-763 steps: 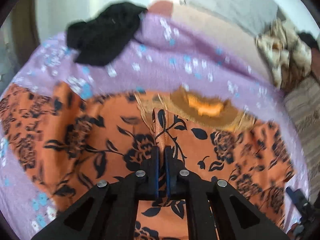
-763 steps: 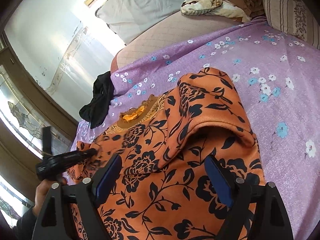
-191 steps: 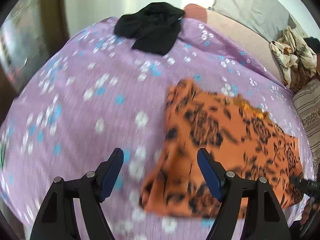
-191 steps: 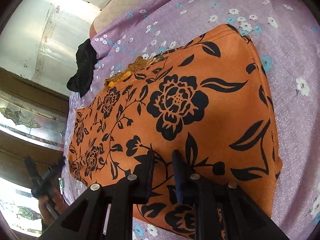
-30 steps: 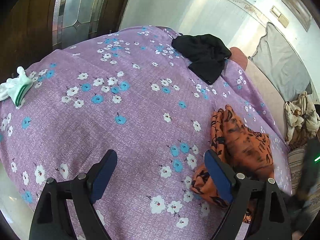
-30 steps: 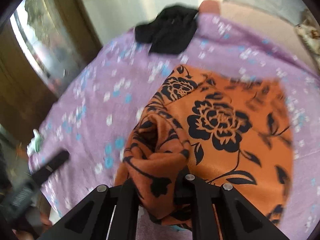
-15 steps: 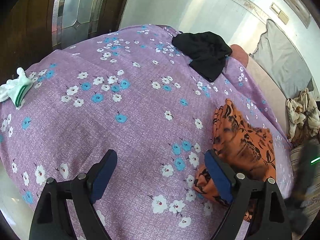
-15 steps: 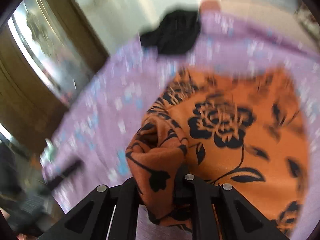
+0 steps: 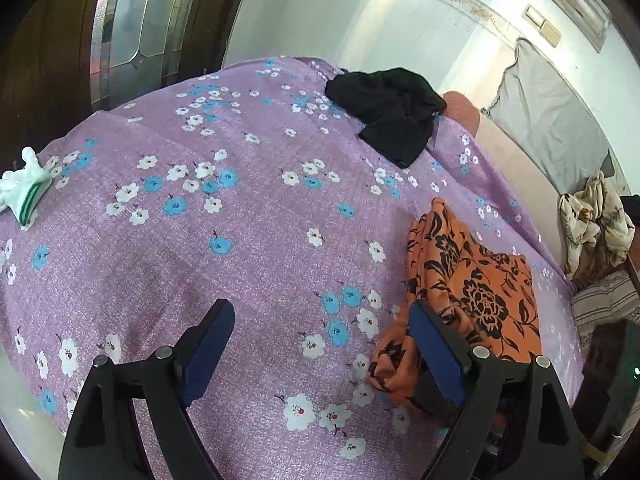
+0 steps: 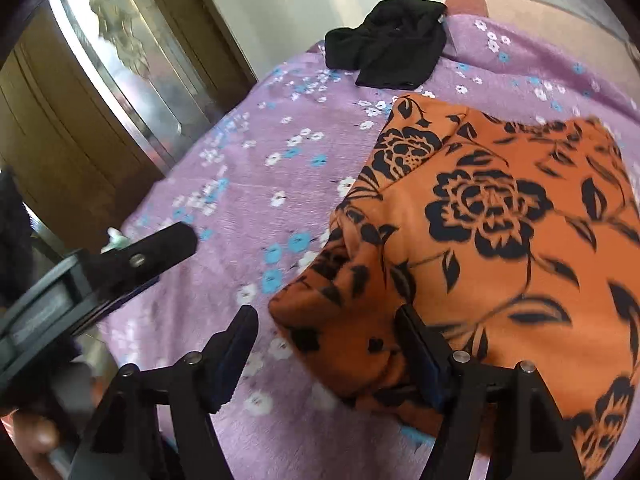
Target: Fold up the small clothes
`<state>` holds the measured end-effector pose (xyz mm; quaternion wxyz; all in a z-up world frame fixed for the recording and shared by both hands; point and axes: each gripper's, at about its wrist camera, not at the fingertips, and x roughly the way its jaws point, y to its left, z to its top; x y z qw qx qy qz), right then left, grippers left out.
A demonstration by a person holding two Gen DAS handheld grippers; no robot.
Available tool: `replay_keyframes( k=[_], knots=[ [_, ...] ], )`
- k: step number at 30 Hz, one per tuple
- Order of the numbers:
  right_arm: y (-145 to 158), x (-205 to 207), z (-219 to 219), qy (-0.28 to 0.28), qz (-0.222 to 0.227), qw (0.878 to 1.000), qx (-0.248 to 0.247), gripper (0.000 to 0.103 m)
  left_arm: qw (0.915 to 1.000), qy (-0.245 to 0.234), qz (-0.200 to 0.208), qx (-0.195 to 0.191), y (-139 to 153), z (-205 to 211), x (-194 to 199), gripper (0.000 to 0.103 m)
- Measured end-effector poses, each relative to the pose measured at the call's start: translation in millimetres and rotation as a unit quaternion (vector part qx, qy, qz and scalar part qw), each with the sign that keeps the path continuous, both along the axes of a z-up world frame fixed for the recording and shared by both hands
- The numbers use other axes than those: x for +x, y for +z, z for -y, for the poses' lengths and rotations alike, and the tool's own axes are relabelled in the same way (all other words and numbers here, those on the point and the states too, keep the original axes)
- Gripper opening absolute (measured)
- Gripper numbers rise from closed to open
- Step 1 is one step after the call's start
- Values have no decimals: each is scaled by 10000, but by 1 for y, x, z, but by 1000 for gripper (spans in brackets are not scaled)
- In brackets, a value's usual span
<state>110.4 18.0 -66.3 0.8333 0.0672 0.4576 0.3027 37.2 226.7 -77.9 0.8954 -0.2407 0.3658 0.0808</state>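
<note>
The orange garment with black flowers (image 10: pixel 500 216) lies folded on the purple flowered bedspread (image 10: pixel 248 184); it also shows in the left wrist view (image 9: pixel 472 280) at the right. My right gripper (image 10: pixel 328 344) is open, its fingers astride the garment's near left corner. My left gripper (image 9: pixel 320 344) is open and empty over the bedspread (image 9: pixel 240 216), left of the garment; it also shows in the right wrist view (image 10: pixel 132 260) at the left. A black garment (image 9: pixel 392 112) lies crumpled at the bed's far side, seen in the right wrist view (image 10: pixel 388 48) too.
A white and green cloth (image 9: pixel 24 192) lies at the bed's left edge. A grey pillow (image 9: pixel 552 128) and a beige patterned blanket (image 9: pixel 596 224) sit at the head of the bed. A wooden glass-panelled door (image 9: pixel 132 28) stands behind.
My right gripper has opened and let go of the orange garment's corner, which now rests on the bed. The left gripper has stayed open and nearly still.
</note>
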Motion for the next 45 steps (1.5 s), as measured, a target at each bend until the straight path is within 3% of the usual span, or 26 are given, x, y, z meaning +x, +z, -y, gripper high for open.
replay_keyframes(
  k=[3, 6, 8, 11, 13, 14, 15, 16, 17, 22, 27, 30, 32, 36, 37, 38, 39, 41, 43, 45],
  knots=[
    [7, -10, 25, -35, 15, 9997, 237, 74, 9996, -177, 196, -12, 6, 7, -3, 90],
    [14, -20, 62, -367, -13, 9980, 511, 74, 9969, -718, 313, -74, 14, 30, 0, 90],
    [16, -25, 82, -533, 7, 9965, 639, 74, 9925, -1178, 308, 88, 18, 57, 6, 90],
    [18, -29, 110, -703, -8, 9948, 736, 74, 9886, -1435, -121, 449, 7, 81, 26, 88],
    [14, -29, 124, -766, -107, 9939, 787, 74, 9876, -1051, -788, 862, -17, 77, 43, 81],
    [11, -28, 129, -786, -182, 9932, 837, 74, 9876, -860, -1066, 763, -29, 68, 47, 80],
    [9, -26, 137, -802, -262, 9921, 930, 74, 9891, -752, -1201, 394, -39, 57, 47, 80],
    [7, -26, 143, -807, -312, 9910, 1018, 74, 9902, -651, -1229, -122, -47, 45, 46, 80],
    [5, -24, 147, -799, -383, 9899, 1106, 74, 9912, -581, -1152, -292, -46, 40, 44, 80],
    [4, -19, 170, -789, -540, 9835, 1534, 74, 9918, -639, -1046, 365, -18, 53, 41, 80],
    [4, -10, 216, -1212, -748, 9695, 1996, 75, 9946, -405, -541, 790, 18, 61, 36, 80],
    [-15, 10, 230, -1461, -1154, 9601, 2086, 76, 9896, -825, -145, 1169, 36, 87, 43, 80],
    [-25, 24, 230, -1548, -1429, 9513, 2249, 76, 9840, -1160, -154, 1344, 31, 104, 55, 80],
    [-46, 49, 211, -1519, -1979, 9409, 2289, 76, 9731, -1358, -793, 1685, -9, 115, 88, 80],
    [-49, 52, 206, -1493, -2036, 9425, 2190, 71, 9695, -1328, -1044, 1776, -25, 113, 95, 80],
    [-47, 53, 201, -1466, -1962, 9490, 1986, 44, 9698, -1315, -1139, 1708, -33, 108, 97, 81],
    [-41, 52, 195, -1401, -1834, 9580, 1702, 34, 9747, -1293, -1100, 1457, -38, 101, 96, 82],
    [-34, 48, 190, -1428, -1631, 9660, 1406, 32, 9784, -1288, -1057, 1227, -38, 95, 97, 82],
    [-45, 48, 190, -1522, -1665, 9660, 1260, 32, 9781, -1344, -1009, 1227, -36, 95, 95, 82],
    [-52, 45, 199, -1495, -1785, 9568, 1741, 42, 9783, -1339, -994, 1226, -36, 95, 95, 82]
  ],
)
